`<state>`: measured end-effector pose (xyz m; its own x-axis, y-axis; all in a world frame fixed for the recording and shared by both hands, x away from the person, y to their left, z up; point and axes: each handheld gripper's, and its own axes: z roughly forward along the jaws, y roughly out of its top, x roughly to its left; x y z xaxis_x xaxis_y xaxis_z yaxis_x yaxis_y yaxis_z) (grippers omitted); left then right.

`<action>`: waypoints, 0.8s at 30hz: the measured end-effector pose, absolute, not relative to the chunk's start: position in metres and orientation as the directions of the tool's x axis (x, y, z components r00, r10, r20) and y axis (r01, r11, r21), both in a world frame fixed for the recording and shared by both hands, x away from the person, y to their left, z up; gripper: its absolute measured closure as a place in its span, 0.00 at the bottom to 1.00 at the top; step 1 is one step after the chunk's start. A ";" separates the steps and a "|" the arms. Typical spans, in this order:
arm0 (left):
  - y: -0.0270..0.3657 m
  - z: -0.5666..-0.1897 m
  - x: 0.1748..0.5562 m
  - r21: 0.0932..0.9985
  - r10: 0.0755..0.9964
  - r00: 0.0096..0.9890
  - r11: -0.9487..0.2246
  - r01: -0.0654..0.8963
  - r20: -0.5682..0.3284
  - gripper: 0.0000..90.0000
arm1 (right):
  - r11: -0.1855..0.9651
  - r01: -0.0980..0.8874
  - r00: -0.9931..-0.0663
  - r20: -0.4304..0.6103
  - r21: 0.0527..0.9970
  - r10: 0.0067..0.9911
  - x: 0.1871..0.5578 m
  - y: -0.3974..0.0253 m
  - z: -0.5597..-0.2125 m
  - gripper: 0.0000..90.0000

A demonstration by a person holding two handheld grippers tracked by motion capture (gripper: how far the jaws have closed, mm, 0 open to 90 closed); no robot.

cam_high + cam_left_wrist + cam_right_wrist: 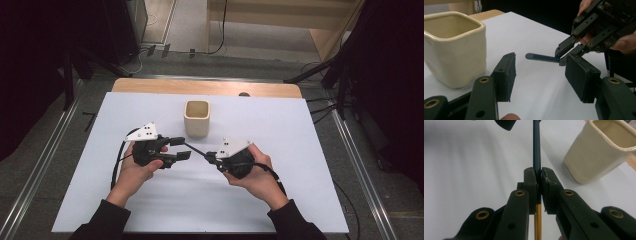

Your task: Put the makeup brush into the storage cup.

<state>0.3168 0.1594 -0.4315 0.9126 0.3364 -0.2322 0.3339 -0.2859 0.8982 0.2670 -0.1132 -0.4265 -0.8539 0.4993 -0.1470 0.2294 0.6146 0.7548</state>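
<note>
In the high view both forearms come in from the near edge of the white table, sleeves dark, hands drawn toward the middle and turned inward so the two tools face each other. The left hand grips the left gripper, which points right across the table. The right hand holds the right gripper, which points left and a little away from the person.

The right gripper is pinched tight on a slim dark pen. The pen's free end reaches toward the left gripper's jaws, which are spread wide. From above I cannot tell whether the tip lies between them.

The right gripper view shows what the high view does not: below the clamped jaws the pen's shaft turns golden yellow, while the dark part runs straight out ahead.

In the left gripper view the pen sticks out of the other tool's closed jaws, its rounded tip just beyond the open pads, not touching either.

Farther off, past both tools, a cream square ceramic cup stands upright on the table, open mouth up.
</note>
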 end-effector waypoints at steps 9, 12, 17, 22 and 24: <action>0.157 -0.433 0.318 0.889 0.293 0.926 -0.318 0.330 -0.239 0.54 | 0.630 0.214 -0.867 -0.152 0.746 0.474 0.264 -0.108 -0.426 0.94; 0.157 -0.433 0.318 0.886 0.275 0.930 -0.329 0.328 -0.243 0.57 | 0.631 0.209 -0.869 -0.154 0.747 0.470 0.264 -0.108 -0.426 0.94; 0.155 -0.433 0.319 0.881 0.263 0.932 -0.339 0.331 -0.250 0.62 | 0.640 0.197 -0.874 -0.162 0.743 0.457 0.263 -0.107 -0.427 0.94; 0.155 -0.433 0.320 0.877 0.252 0.932 -0.343 0.336 -0.259 0.68 | 0.648 0.193 -0.877 -0.167 0.737 0.451 0.263 -0.106 -0.428 0.94; 0.155 -0.433 0.320 0.879 0.242 0.933 -0.337 0.338 -0.266 0.70 | 0.648 0.192 -0.878 -0.165 0.737 0.448 0.263 -0.106 -0.429 0.94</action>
<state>0.3199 0.1552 -0.4326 0.9330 0.2425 -0.2660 0.3381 -0.3367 0.8788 0.2632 -0.1056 -0.4286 -0.8784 0.4484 -0.1651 0.1924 0.6481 0.7368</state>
